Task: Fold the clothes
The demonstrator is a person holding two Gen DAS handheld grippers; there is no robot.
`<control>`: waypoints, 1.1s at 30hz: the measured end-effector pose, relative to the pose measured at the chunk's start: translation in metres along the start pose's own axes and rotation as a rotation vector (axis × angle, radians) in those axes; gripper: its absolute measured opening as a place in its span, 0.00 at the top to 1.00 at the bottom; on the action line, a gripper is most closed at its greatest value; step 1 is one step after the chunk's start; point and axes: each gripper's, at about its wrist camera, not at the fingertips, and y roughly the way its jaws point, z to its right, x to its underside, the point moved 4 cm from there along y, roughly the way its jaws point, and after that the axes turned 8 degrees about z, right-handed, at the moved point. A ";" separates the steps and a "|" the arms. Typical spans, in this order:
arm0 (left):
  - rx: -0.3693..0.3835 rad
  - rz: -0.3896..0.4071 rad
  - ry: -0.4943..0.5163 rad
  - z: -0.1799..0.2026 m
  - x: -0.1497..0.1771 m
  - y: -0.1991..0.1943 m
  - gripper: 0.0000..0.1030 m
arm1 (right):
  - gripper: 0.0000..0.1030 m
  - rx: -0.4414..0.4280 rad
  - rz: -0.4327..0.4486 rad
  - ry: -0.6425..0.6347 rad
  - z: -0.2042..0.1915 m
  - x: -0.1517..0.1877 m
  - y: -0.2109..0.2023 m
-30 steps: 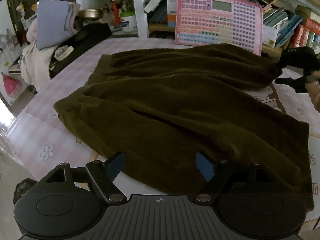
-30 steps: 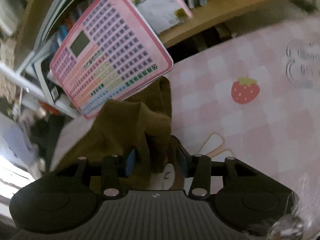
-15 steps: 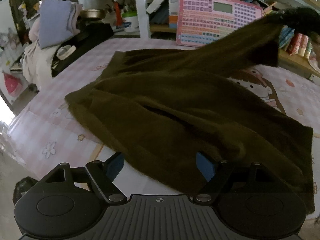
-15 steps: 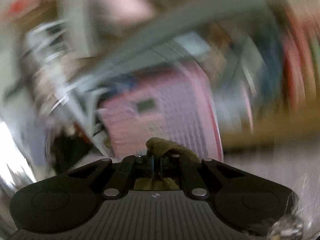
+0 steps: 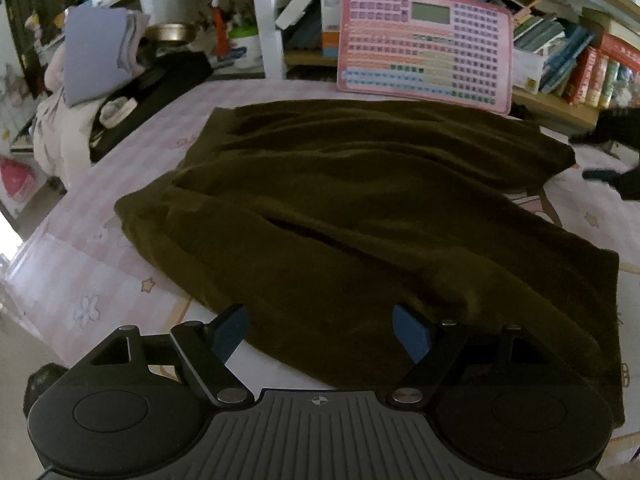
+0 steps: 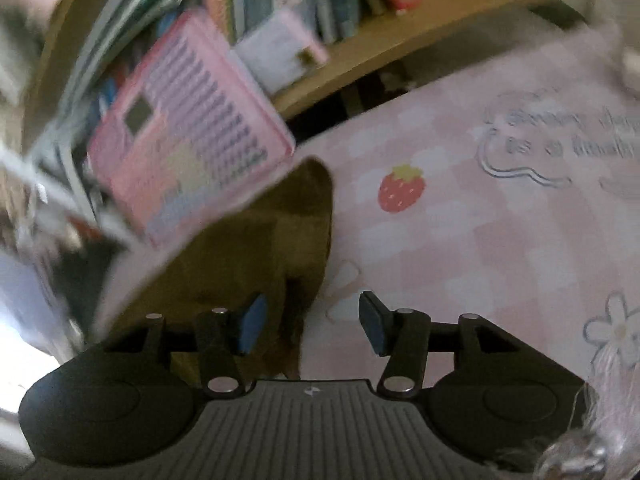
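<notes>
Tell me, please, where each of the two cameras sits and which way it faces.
Left wrist: sits on the left gripper, angled down across the olive garment toward the bookshelf; its open fingers show, and the right gripper at the far right.
Right wrist: sits on the right gripper, over the garment's corner and the pink checked cover; its jaws are opening, cloth edge between them.
Shared: the garment, the pink keyboard toy and the bookshelf.

I'm looking into a lived-in home, likely a child's room — crammed bookshelves at twelve to two o'clock, a pink toy keyboard leaning there, a strawberry-print pink cloth on the counter, folded laundry piled at ten.
</notes>
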 end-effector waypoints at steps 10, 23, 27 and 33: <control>-0.013 0.004 0.001 0.000 0.001 -0.006 0.20 | 0.88 0.006 -0.086 0.045 -0.014 -0.023 0.060; -0.008 0.009 0.007 -0.002 0.003 -0.005 0.20 | 0.56 0.027 0.101 -0.288 -0.060 -0.041 0.039; -0.015 -0.016 -0.012 -0.005 0.005 0.001 0.20 | 0.55 0.046 0.090 -0.154 -0.019 -0.035 0.025; 0.008 -0.012 0.009 0.002 0.004 0.002 0.20 | 0.55 0.021 0.019 0.080 0.021 -0.008 0.007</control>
